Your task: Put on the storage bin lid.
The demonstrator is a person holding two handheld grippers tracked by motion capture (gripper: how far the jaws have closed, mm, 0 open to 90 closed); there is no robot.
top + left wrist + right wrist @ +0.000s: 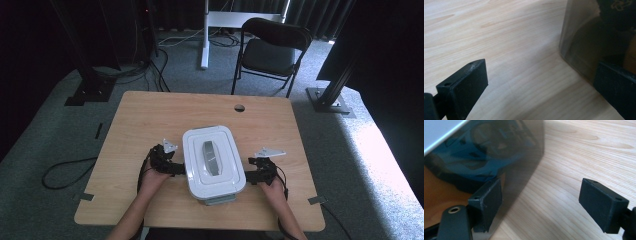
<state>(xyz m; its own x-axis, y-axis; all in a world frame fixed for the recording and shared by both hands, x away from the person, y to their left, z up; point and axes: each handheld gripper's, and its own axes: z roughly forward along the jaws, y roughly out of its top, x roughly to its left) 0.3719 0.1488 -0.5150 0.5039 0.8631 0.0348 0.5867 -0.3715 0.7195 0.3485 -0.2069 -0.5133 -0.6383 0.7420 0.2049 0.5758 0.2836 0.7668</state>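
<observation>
Both tongs (pixel 176 167) (pixel 248 174) open beside lidded box (pixel 212 162), its smoky walls (pixel 506 147) blurring the contents.

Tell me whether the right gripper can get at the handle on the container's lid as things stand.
Probably yes: the right gripper sits open beside the container, and nothing lies over the lid's grey handle; it would have to rise first.

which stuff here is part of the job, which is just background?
In play:
- white lidded container, mid-table
- left gripper, open, at the container's left side
- right gripper, open, at its right side
- wooden table

Just lying about:
- black folding chair behind the table
- cables on the carpet
- black stand bases
</observation>
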